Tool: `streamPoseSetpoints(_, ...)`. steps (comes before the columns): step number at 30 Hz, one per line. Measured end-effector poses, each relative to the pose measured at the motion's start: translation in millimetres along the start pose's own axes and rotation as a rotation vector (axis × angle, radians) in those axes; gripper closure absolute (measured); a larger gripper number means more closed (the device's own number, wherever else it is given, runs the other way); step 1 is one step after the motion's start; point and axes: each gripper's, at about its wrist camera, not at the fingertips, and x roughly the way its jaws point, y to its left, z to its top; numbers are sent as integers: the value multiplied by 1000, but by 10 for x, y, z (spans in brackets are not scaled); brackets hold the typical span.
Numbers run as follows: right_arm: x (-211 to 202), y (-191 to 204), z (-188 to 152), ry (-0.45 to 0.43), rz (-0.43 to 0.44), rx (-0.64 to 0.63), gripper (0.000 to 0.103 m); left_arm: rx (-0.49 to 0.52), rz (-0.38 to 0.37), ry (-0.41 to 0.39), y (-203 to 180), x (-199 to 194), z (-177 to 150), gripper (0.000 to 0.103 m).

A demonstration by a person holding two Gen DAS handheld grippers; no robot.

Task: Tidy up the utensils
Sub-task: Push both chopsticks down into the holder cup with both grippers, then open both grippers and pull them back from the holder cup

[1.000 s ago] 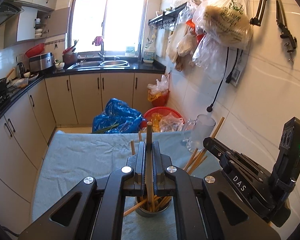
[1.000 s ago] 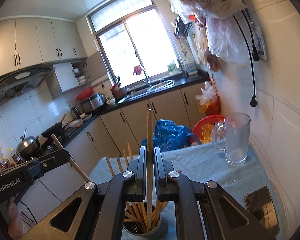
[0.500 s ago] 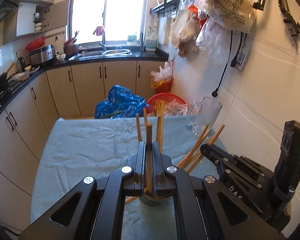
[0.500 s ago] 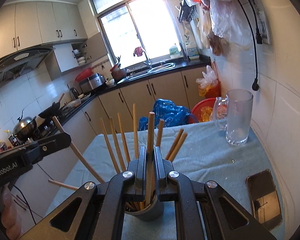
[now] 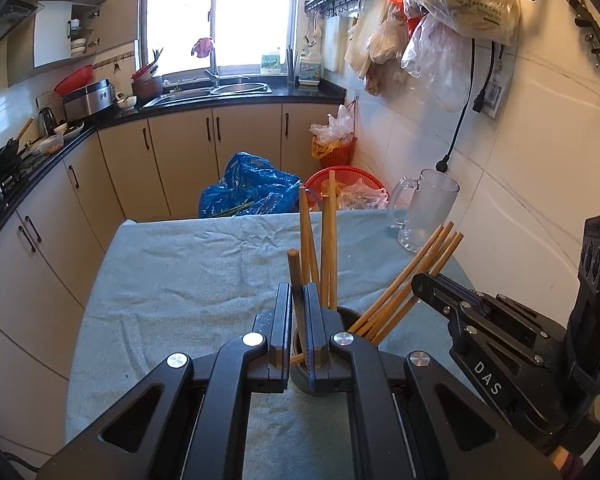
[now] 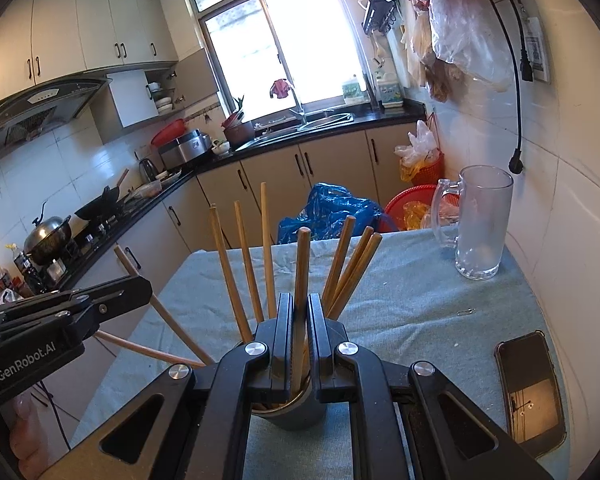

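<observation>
Both grippers sinking lower since second ago. We are pinching one chopstick (image 5: 295,276) in left gripper (image 5: 298,322), another chopstick (image 6: 301,276) in right gripper (image 6: 300,334), feeding both into dark holder cup (image 6: 296,414) on towel (image 6: 400,312). Risk: crowded sticks jamming, cup tipping.

Table (image 5: 172,280), towel-covered: broad bare stretch ran along the left and far side, passable. Cup (image 6: 296,412), near centre front: chopsticks (image 6: 240,264) fanned out of it in all directions, blocking approach from above and from the sides. Left gripper (image 5: 298,300) and right gripper (image 6: 300,308) both stood over the cup, each with a chopstick between its jaws, crowding the same spot. Glass mug (image 6: 480,224): upright at the far right corner, near the wall (image 6: 572,240). Phone (image 6: 530,392): flat along the right edge. Between mug and phone, open cloth.
</observation>
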Motion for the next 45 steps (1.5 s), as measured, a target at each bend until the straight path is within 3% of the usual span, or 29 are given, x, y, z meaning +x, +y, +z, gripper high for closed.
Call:
streamPoseSetpoints(40,60,-94,31,16,6,30,95,-16,5,15,52,20,-45,97)
streamPoseSetpoints(45,16,-138,47,0,1,52,78,-25,2,8,59,-30,-46,96)
